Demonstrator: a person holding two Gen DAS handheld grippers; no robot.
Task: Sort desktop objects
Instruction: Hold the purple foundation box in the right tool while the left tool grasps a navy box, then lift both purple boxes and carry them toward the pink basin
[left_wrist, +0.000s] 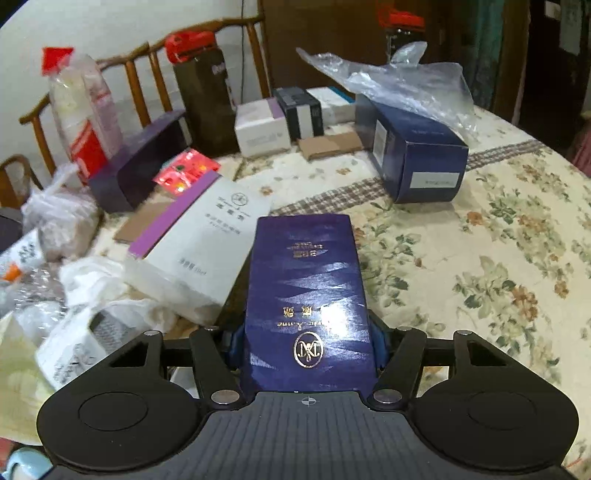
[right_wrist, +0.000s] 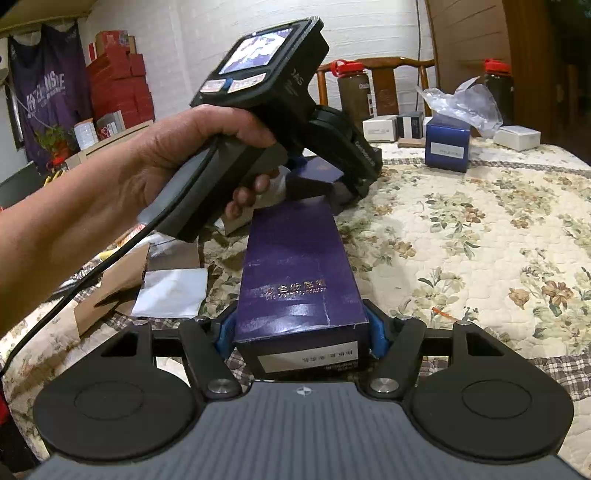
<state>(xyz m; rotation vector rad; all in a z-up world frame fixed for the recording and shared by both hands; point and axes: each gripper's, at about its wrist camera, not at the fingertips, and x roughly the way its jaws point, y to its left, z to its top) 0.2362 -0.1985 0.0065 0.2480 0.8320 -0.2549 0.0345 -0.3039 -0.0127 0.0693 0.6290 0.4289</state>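
Here the purple box (right_wrist: 301, 273) lies lengthwise in the right gripper (right_wrist: 301, 334), pads clamped; the left gripper (left_wrist: 308, 343) clamps a blue box (left_wrist: 308, 291).

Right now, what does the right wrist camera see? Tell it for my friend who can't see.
The right tool is shut on a long purple box lying on a flowery tablecloth. A hand holds the left tool at the box's far end. A blue box and bottles with red caps stand farther back.
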